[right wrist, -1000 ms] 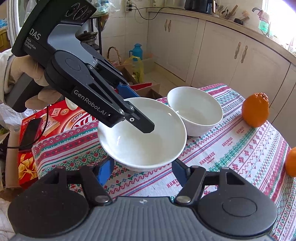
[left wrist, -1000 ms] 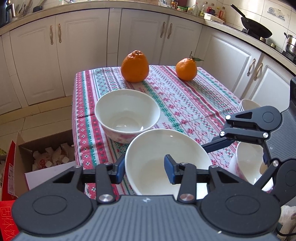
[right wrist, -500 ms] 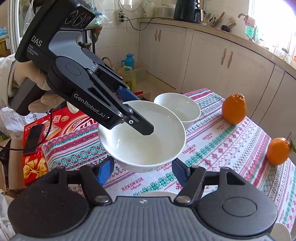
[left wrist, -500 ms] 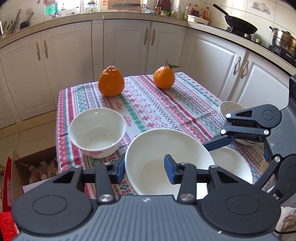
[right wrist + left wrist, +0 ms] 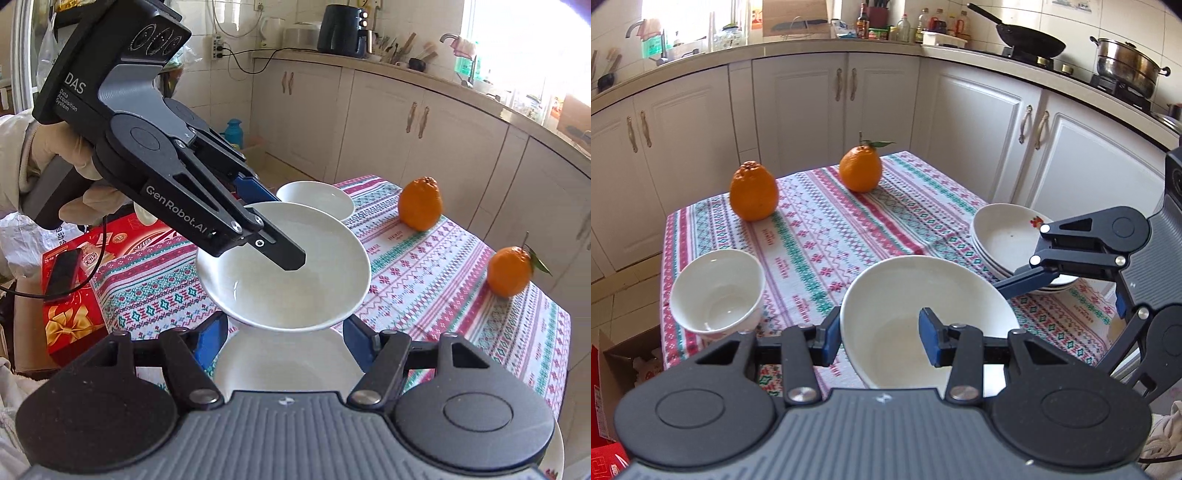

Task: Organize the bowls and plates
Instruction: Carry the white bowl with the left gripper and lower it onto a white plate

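Note:
My left gripper (image 5: 881, 332) is shut on the rim of a wide white bowl (image 5: 912, 291) and holds it in the air above the patterned tablecloth (image 5: 849, 229). In the right wrist view the same bowl (image 5: 295, 280) hangs over a white plate (image 5: 284, 365) right under my right gripper (image 5: 282, 341), which is open and empty. A smaller white bowl (image 5: 716, 288) stands at the table's left edge. A stack of white dishes (image 5: 1004, 236) sits at the right, behind the right gripper's fingers (image 5: 1030, 280).
Two oranges (image 5: 753, 192) (image 5: 860, 168) stand on the far half of the table. White kitchen cabinets (image 5: 812, 103) ring the table. A red gift box (image 5: 70, 295) and a cardboard box (image 5: 613, 369) lie on the floor beside it.
The left gripper has lifted the wide bowl and carried it right, toward the dish stack. The small bowl and oranges have slid left in view. The right gripper stays open.

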A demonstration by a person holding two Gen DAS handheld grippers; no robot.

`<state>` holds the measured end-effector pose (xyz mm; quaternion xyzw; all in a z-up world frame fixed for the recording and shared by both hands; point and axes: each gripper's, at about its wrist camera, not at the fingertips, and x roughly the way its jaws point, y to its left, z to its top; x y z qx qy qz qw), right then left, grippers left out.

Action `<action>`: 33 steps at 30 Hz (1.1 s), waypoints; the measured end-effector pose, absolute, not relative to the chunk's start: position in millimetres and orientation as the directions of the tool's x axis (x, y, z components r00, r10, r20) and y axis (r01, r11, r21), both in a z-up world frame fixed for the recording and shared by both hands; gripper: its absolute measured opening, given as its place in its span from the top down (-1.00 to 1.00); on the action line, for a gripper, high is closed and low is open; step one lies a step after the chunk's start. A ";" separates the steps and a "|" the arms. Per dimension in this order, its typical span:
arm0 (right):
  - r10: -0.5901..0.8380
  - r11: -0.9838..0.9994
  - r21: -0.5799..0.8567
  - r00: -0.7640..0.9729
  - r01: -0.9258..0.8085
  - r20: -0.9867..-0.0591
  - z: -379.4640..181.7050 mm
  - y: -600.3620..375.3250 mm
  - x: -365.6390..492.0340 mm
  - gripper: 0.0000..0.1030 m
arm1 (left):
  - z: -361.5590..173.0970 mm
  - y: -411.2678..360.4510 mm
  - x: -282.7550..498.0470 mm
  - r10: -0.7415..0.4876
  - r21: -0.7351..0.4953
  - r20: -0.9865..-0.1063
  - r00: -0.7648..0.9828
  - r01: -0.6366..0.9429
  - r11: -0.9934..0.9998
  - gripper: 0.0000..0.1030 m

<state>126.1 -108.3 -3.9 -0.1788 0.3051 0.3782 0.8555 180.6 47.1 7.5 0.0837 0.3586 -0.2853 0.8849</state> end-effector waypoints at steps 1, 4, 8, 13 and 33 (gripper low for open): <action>0.534 0.654 -0.077 0.532 -0.753 -0.657 -4.0 -111.3 123.7 -0.42 | 7.0 43.9 180.1 -0.448 -0.058 -0.682 0.577 0.568 0.821 0.17; 0.526 0.667 -0.075 0.539 -0.741 -0.658 -5.3 -120.1 119.6 -0.42 | 4.9 33.3 178.4 -0.458 -0.065 -0.682 0.570 0.577 0.815 0.17; 0.515 0.681 -0.068 0.543 -0.729 -0.664 -8.6 -130.9 114.6 -0.42 | -0.5 23.2 178.1 -0.469 -0.075 -0.686 0.556 0.587 0.806 0.17; 0.508 0.690 -0.056 0.537 -0.722 -0.673 -13.3 -140.1 110.6 -0.43 | -10.8 13.8 179.4 -0.476 -0.093 -0.698 0.536 0.590 0.802 0.17; 0.495 0.687 -0.025 0.494 -0.726 -0.715 -30.4 -144.8 111.3 -0.43 | -27.5 7.5 174.1 -0.468 -0.085 -0.717 0.517 0.602 0.794 0.17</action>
